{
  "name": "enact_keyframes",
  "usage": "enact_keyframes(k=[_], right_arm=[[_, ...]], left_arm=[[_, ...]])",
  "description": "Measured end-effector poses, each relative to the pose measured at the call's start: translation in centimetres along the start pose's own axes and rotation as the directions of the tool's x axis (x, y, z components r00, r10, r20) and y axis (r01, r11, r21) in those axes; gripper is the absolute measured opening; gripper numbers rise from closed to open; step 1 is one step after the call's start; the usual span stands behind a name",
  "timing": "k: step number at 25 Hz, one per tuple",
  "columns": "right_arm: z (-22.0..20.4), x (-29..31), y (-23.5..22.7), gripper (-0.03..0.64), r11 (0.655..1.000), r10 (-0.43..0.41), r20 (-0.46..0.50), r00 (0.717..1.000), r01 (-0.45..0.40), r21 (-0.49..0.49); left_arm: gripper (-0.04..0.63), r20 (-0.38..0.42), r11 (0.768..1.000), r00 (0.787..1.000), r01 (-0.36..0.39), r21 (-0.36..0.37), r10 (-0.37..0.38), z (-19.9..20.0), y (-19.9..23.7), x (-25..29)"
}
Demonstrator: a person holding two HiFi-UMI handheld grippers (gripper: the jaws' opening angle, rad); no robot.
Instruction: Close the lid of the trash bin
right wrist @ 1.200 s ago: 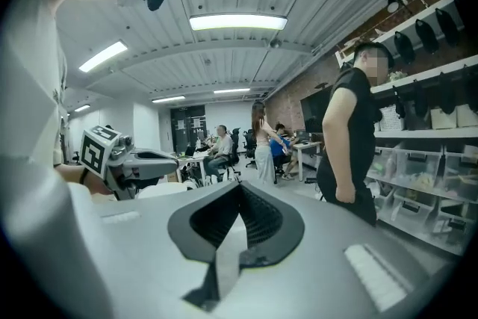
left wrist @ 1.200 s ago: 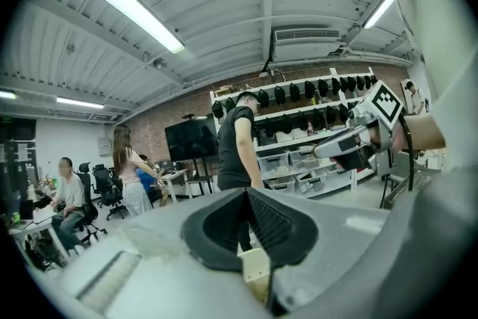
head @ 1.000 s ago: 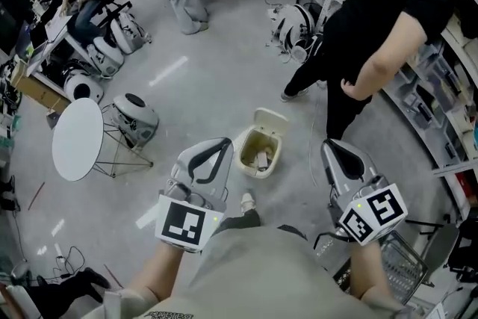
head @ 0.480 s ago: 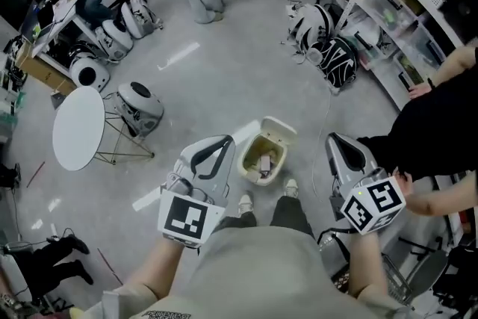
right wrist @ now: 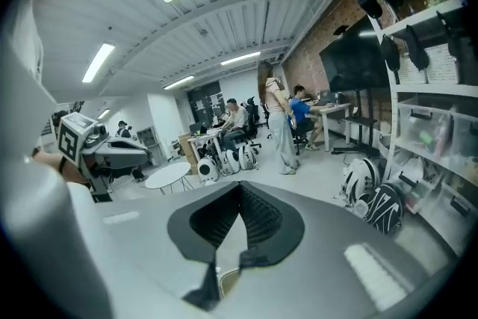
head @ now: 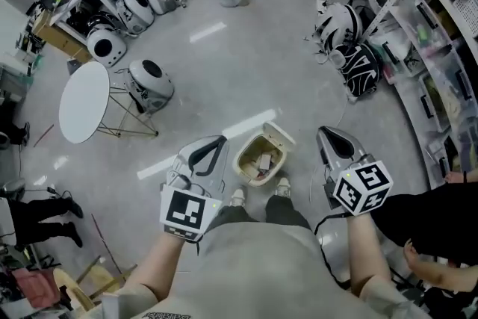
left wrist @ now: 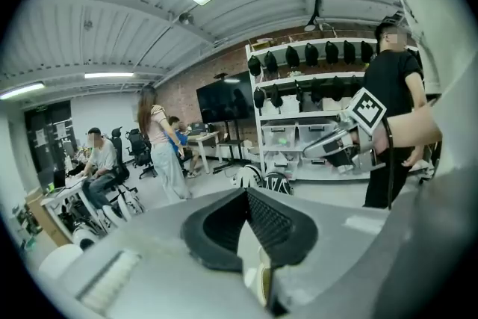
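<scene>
A small cream trash bin (head: pixel 259 158) stands on the grey floor just ahead of the person's shoes (head: pixel 237 197). Its lid (head: pixel 279 135) is tipped back open at the far right side, and some rubbish lies inside. My left gripper (head: pixel 218 140) hovers left of the bin, shut with nothing in it. My right gripper (head: pixel 323 134) hovers to the bin's right, also shut and empty. Each gripper view looks out level across the room over closed jaws: left gripper (left wrist: pixel 246 193), right gripper (right wrist: pixel 240 186). Neither gripper touches the bin.
A round white table (head: pixel 81 101) and a white domed machine (head: pixel 151 82) stand to the left. Black-and-white packs (head: pixel 358 63) lie by the shelving (head: pixel 441 48) on the right. A person in black (head: pixel 429 213) is at lower right; others sit at desks far left.
The bin has drawn nearer to the feet as the wearer stepped forward. The person in black has passed from upper right to lower right. Both grippers stay shut.
</scene>
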State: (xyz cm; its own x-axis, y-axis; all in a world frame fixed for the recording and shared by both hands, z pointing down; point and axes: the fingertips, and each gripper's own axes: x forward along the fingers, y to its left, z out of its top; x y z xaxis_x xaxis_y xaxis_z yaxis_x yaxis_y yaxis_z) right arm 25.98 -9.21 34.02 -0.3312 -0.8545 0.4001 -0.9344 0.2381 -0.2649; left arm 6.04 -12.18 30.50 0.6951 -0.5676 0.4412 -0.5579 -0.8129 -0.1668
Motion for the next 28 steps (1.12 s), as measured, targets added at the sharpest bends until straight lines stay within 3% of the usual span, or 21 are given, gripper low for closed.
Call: enact_keyframes(k=[7, 12, 23, 28], right_arm=[[-5.9, 7.0, -6.2, 0.003, 0.996, 0.087, -0.16, 0.983, -0.087, 0.005], [-11.9, 12.6, -8.9, 0.003, 0.996, 0.086, -0.286, 0.954, -0.081, 0.032], [-27.9, 20.0, -13.4, 0.003, 0.993, 0.11, -0.532, 0.839, -0.076, 0.087], [-33.4, 20.7, -13.4, 0.003, 0.988, 0.151, -0.612, 0.776, -0.092, 0.128]], left_arm=[[0.002, -0.107, 0.994, 0.992, -0.076, -0.083, 0.067, -3.8, -0.9, 4.6], [0.002, -0.197, 0.987, 0.979, -0.075, -0.141, 0.046, -7.8, -1.1, 7.0], [0.002, -0.357, 0.948, 0.933, -0.073, -0.309, -0.044, -20.8, -3.6, 12.0], [0.002, -0.442, 0.928, 0.892, -0.083, -0.364, -0.094, -27.9, -5.5, 13.4]])
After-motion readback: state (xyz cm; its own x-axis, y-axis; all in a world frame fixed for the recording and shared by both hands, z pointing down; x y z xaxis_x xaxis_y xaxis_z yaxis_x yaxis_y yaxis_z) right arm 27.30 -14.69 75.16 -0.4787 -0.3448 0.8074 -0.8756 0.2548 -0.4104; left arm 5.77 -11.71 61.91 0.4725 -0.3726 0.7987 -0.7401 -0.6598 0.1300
